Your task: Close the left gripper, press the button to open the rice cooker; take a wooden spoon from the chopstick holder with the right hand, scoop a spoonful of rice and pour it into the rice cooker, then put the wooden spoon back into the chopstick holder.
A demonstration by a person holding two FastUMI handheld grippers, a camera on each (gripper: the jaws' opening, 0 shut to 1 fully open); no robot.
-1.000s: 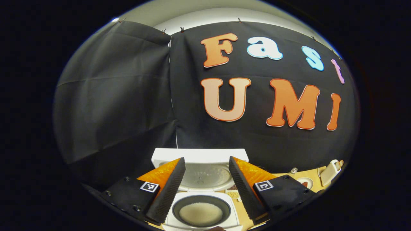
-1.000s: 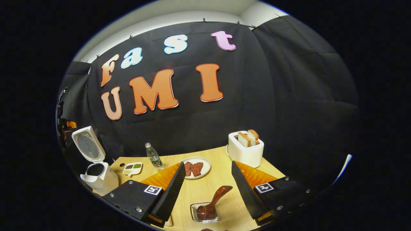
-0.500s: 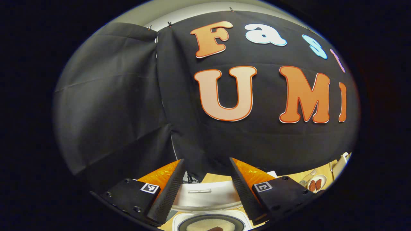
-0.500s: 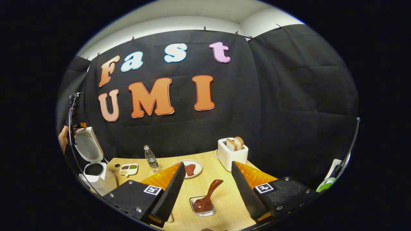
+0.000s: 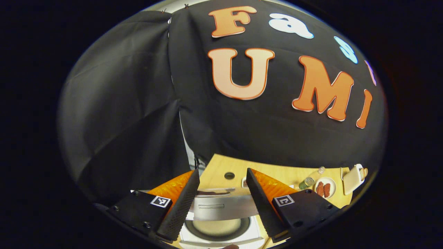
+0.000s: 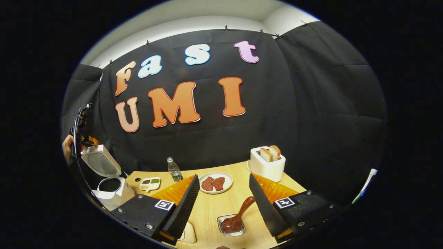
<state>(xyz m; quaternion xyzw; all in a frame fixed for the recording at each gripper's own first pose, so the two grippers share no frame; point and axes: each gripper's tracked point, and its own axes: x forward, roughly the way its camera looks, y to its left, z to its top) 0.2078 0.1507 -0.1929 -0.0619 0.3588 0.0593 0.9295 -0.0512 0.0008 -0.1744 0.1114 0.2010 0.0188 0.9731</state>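
At the left end of the table (image 6: 211, 207), in the right gripper view, the rice cooker (image 6: 112, 188) stands with its lid (image 6: 101, 162) tilted partway over the dark pot. Behind the lid a hand (image 6: 66, 147) holds the left gripper, though it is too small and blocked there to judge its fingers. In the left gripper view the left gripper (image 5: 219, 204) hangs above the cooker with its fingers spread wide apart and holding nothing; between them shows the top of the lid (image 5: 221, 205), and below it the pot with pale rice (image 5: 216, 226) in the bottom.

Just right of the cooker, near the table's back edge, lies a small divided dish (image 6: 149, 182), then a plastic bottle (image 6: 173, 169), upright. Further right a plate (image 6: 216, 181) carries two pieces of meat. The right gripper (image 6: 224, 207) hovers over the front part of the table, its fingers likewise spread and empty. Between them, near the front edge, a clear chopstick holder (image 6: 231, 226) holds the wooden spoon (image 6: 238, 216), bowl down, handle leaning up to the right. At the back right corner a white toaster (image 6: 267, 166) holds two slices of bread.
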